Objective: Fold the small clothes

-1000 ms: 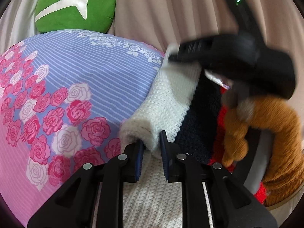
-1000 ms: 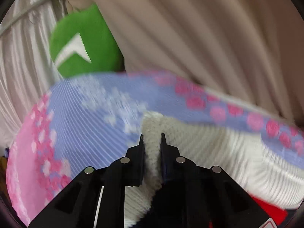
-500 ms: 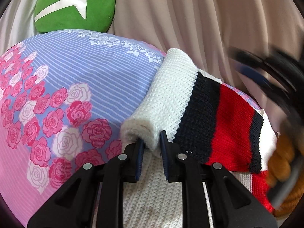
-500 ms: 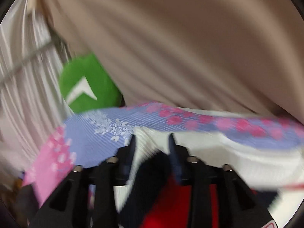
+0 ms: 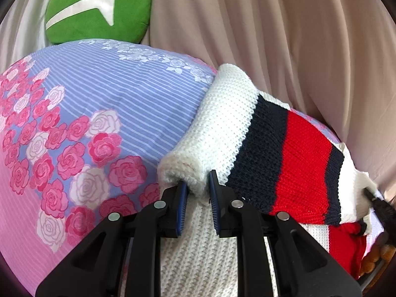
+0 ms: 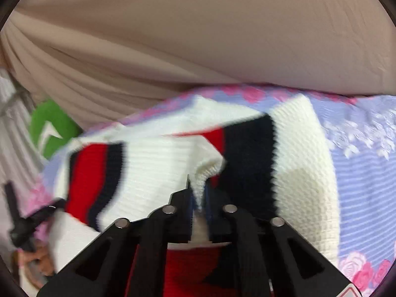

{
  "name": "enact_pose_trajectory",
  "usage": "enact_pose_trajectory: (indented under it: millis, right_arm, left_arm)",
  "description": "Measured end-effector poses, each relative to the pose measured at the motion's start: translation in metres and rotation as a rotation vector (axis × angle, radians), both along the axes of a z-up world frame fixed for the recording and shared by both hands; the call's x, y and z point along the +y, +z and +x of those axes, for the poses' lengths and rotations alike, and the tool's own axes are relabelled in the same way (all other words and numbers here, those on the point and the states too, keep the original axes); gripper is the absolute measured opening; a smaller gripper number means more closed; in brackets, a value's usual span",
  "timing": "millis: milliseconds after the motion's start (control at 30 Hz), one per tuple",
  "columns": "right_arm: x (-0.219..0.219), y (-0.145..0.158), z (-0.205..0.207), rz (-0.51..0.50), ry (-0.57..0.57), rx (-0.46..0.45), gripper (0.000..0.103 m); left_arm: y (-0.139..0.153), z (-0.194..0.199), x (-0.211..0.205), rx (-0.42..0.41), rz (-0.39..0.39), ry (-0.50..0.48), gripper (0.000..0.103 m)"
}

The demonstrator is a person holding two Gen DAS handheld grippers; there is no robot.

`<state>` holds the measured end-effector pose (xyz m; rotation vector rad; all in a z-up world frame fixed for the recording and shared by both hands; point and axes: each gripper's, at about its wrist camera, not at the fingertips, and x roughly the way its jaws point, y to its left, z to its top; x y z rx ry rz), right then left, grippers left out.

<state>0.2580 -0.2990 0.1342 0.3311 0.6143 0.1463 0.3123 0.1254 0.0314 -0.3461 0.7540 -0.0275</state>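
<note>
The left gripper (image 5: 196, 189) is pinching the white folded edge of the knitted sweater (image 5: 272, 153), which is lying on the floral bedspread (image 5: 86, 113) (wide and bare beside it). The right gripper (image 6: 198, 198) is closing on a white corner.

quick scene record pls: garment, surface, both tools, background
garment: striped knit sweater, white, navy and red, partly folded
surface: floral bedsheet, lilac with pink roses
left tool: shut on the sweater's white folded edge
right tool: closing on a white corner of the sweater
background: beige curtain, green cushion
</note>
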Motion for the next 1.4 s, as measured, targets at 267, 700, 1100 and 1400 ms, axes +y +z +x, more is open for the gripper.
enact_pose_trajectory:
  millis: [267,700,1100,1400]
  right_arm:
    - [-0.023,-0.023,0.012,-0.034,-0.145,0.124,0.010]
    - [0.238,-0.007,0.106,-0.124,0.383,0.107,0.014]
    - [0.112,0.003,0.116,-0.039,0.008,0.099,0.010]
    - [0.015,-0.039,0.005,-0.076,-0.034,0.173,0.000]
  left_arm:
    - [-0.001,-0.002,0.001,0.004,0.000,0.003,0.016]
    - [-0.001,0.002,-0.003,0.007,0.026,0.002,0.016]
    - [-0.002,0.003,-0.003,0.007,0.030,-0.008,0.016]
    - [-0.001,0.003,-0.004,0.008,0.037,-0.011,0.017]
